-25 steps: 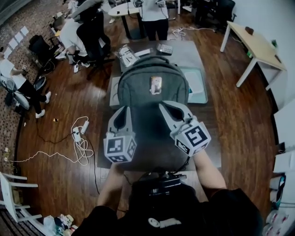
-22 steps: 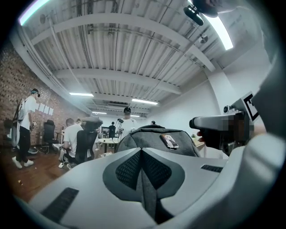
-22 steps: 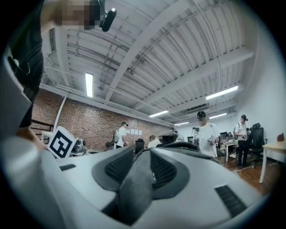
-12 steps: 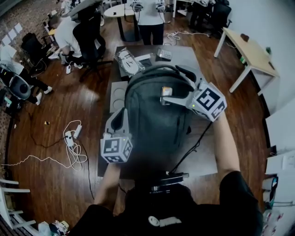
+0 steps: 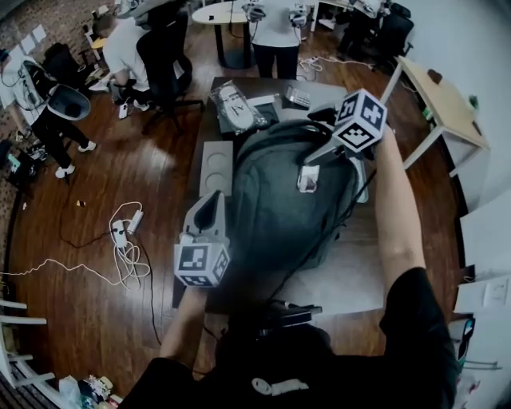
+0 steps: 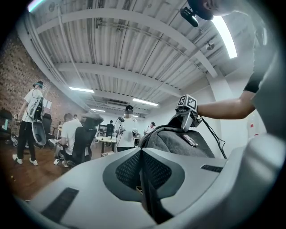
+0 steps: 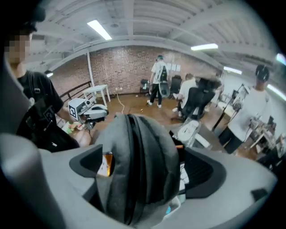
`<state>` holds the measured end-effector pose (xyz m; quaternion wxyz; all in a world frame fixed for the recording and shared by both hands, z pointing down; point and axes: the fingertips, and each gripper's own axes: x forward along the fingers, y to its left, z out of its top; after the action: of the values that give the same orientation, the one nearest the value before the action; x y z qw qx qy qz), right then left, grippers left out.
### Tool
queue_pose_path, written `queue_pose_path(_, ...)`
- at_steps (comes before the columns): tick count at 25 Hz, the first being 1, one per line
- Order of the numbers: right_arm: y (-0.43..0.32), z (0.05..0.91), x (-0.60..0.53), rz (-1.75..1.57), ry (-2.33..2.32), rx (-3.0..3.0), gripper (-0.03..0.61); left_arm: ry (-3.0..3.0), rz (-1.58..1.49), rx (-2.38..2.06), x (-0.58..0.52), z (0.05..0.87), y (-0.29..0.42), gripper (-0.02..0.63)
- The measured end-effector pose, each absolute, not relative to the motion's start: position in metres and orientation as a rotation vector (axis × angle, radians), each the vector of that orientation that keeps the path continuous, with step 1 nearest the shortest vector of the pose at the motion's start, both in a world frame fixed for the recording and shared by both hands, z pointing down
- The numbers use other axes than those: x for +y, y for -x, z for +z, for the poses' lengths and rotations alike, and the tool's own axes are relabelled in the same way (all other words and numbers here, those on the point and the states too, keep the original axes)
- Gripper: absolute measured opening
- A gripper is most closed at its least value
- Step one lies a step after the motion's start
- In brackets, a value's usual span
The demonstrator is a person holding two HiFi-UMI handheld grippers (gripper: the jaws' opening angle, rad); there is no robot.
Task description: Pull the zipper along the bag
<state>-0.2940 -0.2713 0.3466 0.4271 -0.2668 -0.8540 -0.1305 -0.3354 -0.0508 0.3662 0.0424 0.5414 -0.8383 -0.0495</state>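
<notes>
While straddling the far top of grey backpack (image 5: 279, 204) with right gripper (image 5: 315, 136), holds left gripper (image 5: 209, 201) low at the bag's near-left side.

Right: pointing steeply down, jaws spread wide, just been opening. Top of bag between them, dark zip track (image 7: 133, 152) running up the middle. Pads clear of fabric on both sides, so no grip.

Left: pointing level, jaws shut flat together. Thin dark sliver below the seam, can't tell if fabric or plain gap. Tip just beside bag's side in head view, contact not readable.

Backpack standing on dark table (image 5: 343, 279), about centre. Small orange-and-white tag (image 5: 307, 177) on its front near the top. Zip pull not made out. Black cable (image 5: 319, 240) from right gripper draped down across bag's front.

Left of bag on table, just beside it: pale tray with two round hollows (image 5: 215, 166). Behind bag: clear-wrapped packet (image 5: 238, 108) and small keypad-like thing (image 5: 297, 96).

On wood floor at left: white power strip with tangled cord (image 5: 128, 236). At right: light wooden table (image 5: 439, 96). Farther back: several people (image 5: 275, 32), seated and standing, around a round white table (image 5: 215, 14).
</notes>
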Motion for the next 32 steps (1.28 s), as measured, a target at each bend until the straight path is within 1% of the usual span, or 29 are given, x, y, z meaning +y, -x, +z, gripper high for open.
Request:
queue_pose_path(4, 0.287, 0.379, -0.257, -0.192, 0.767, -1.947, 0.591, -1.656, -0.145, -2.570, -0.046, 0.365, 0.335, -0.002)
queue_pose_path(6, 0.283, 0.381, -0.243, -0.217, 0.793, -1.939, 0.589, -1.658, -0.142, -2.567, -0.043, 0.366, 0.335, -0.002)
queue_pose_path(7, 0.281, 0.381, -0.240, -0.250, 0.787, -1.939, 0.562, -1.658, -0.142, -2.562, -0.041, 0.368, 0.335, -0.002)
queue_pose_path(9, 0.275, 0.376, -0.231, -0.311, 0.774, -1.943, 0.473, -1.658, -0.135, -2.557, -0.037, 0.373, 0.335, -0.002)
queue_pose_path(10, 0.270, 0.373, -0.224, -0.335, 0.778, -1.944, 0.450, -1.658, -0.129, -2.556, -0.036, 0.375, 0.335, -0.002)
queue_pose_path(15, 0.233, 0.347, -0.185, -0.365, 0.906, -2.005, 0.236, -1.732, -0.108, -2.499, -0.029, 0.390, 0.325, -0.002)
queue_pose_path(16, 0.225, 0.343, -0.180, -0.364, 0.921, -2.025, 0.224, -1.782, -0.090, -2.476, -0.027, 0.396, 0.320, -0.002)
queue_pose_path(19, 0.212, 0.336, -0.175, -0.382, 0.909, -2.073, 0.218, -1.949, 0.046, -2.372, -0.018, 0.427, 0.307, 0.006)
queue_pose_path(21, 0.208, 0.336, -0.174, -0.390, 0.893, -2.083, 0.218, -2.003, 0.173, -2.284, -0.013, 0.458, 0.300, 0.234)
queue_pose_path(23, 0.206, 0.337, -0.171, -0.389, 0.887, -2.083, 0.218, -2.009, 0.254, -2.237, -0.008, 0.483, 0.297, 0.241)
queue_pose_path(26, 0.203, 0.336, -0.168, -0.391, 0.876, -2.078, 0.219, -2.024, 0.210, -2.214, -0.005, 0.497, 0.294, 0.241)
queue_pose_path(27, 0.202, 0.336, -0.167, -0.391, 0.871, -2.077, 0.219, -2.050, 0.217, -2.193, -0.004, 0.498, 0.291, 0.220)
queue_pose_path(30, 0.202, 0.337, -0.167, -0.383, 0.862, -2.085, 0.221, -2.126, 0.411, -2.123, 0.000, 0.510, 0.279, 0.216)
queue_pose_path(32, 0.202, 0.337, -0.167, -0.372, 0.859, -2.090, 0.222, -2.089, 0.567, -2.161, -0.001, 0.521, 0.277, 0.216)
